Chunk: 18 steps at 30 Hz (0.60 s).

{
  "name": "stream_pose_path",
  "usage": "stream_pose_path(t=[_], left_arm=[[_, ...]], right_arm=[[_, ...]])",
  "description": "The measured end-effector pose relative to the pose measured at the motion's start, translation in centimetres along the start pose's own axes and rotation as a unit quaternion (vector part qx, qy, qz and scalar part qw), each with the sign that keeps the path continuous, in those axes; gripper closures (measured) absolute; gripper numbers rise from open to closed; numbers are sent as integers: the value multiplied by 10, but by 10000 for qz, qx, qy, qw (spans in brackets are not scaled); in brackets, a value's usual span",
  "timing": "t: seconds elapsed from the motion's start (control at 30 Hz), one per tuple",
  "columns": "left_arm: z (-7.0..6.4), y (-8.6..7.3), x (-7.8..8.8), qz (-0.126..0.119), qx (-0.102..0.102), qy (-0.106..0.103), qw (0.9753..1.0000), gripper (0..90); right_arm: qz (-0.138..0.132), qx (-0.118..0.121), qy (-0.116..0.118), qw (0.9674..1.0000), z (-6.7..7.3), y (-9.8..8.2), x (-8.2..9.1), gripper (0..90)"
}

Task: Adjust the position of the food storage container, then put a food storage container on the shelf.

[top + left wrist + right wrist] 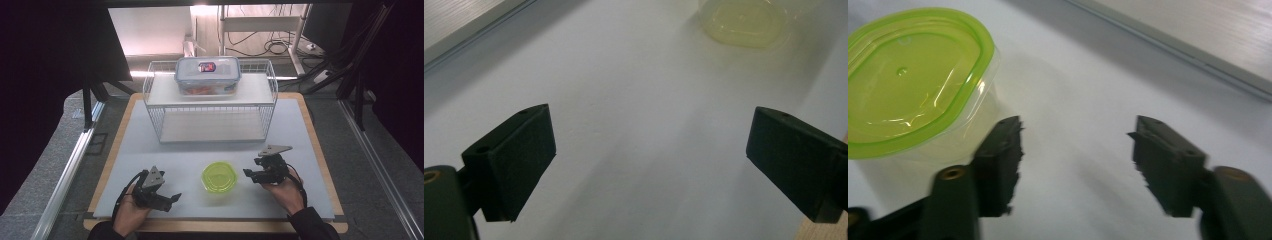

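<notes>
Left gripper (172, 197): black two-jaw tool in the person's left hand (131, 212), at the near left of the table; jaws stand wide apart with only bare surface between them, as the left gripper view shows.
Right gripper (246, 173): black two-jaw tool in the person's right hand (287, 192), near right, tips pointing towards the tub; jaws parted, nothing between them, the pads clear of the tub in the right gripper view.
Small clear plastic tub with a lime-green lid (219, 176): stands upright on the table between the two grippers, just beside the right one's tips and farther from the left one; lid on, no writing readable on it.
Pale grey table top with a wooden edge (310, 150): carries everything here.
White wire basket rack with a white shelf board (210, 102): beyond the tub, mid-table.
Clear rectangular food box with a blue-rimmed lid (207, 75): on top of the rack's shelf; reddish contents inside.
Label (207, 66): a small red and blue sticker on the box lid; its writing is too small to read.
</notes>
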<state>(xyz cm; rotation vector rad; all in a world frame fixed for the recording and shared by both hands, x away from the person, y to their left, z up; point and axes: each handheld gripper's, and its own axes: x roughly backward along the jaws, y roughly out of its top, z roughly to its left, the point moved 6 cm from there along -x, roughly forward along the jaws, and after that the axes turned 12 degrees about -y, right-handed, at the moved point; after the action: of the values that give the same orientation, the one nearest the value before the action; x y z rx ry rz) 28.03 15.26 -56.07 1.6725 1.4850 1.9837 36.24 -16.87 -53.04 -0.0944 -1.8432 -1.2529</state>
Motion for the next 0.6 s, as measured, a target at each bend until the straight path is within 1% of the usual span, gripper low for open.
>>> stream_pose_path(t=[0.17, 0.2, 0.27, 0.37, 0.43, 0.5, 0.53, 0.6], left_arm=[[0, 0, 0, 2, -15, 11, 10000, 55], [0, 0, 0, 3, -15, 9, 10000, 55], [0, 0, 0, -1, -19, 19, 10000, 55], [0, 0, 0, 8, -43, 20, 10000, 55], [0, 0, -1, 22, -54, 15, 10000, 55], [0, 0, -1, 26, -51, 10, 10000, 56], [0, 0, -1, 24, -51, 9, 10000, 56], [-1, 0, 0, 13, -58, 12, 10000, 56]], right_arm=[[-147, -28, -172, 9997, -2, -2, 4, 146], [-147, -28, -172, 9997, -2, -2, 4, 146], [-189, -41, -205, 9996, -2, -2, 5, 109], [-238, -133, -260, 9993, -3, -2, 7, 67], [-238, -138, -247, 9993, -3, -3, 9, 44], [-234, -177, -176, 9994, -1, -2, 11, 22], [-216, -121, -175, 9995, 0, -2, 11, 22], [-244, -91, -187, 9995, 2, 0, 12, 21]])
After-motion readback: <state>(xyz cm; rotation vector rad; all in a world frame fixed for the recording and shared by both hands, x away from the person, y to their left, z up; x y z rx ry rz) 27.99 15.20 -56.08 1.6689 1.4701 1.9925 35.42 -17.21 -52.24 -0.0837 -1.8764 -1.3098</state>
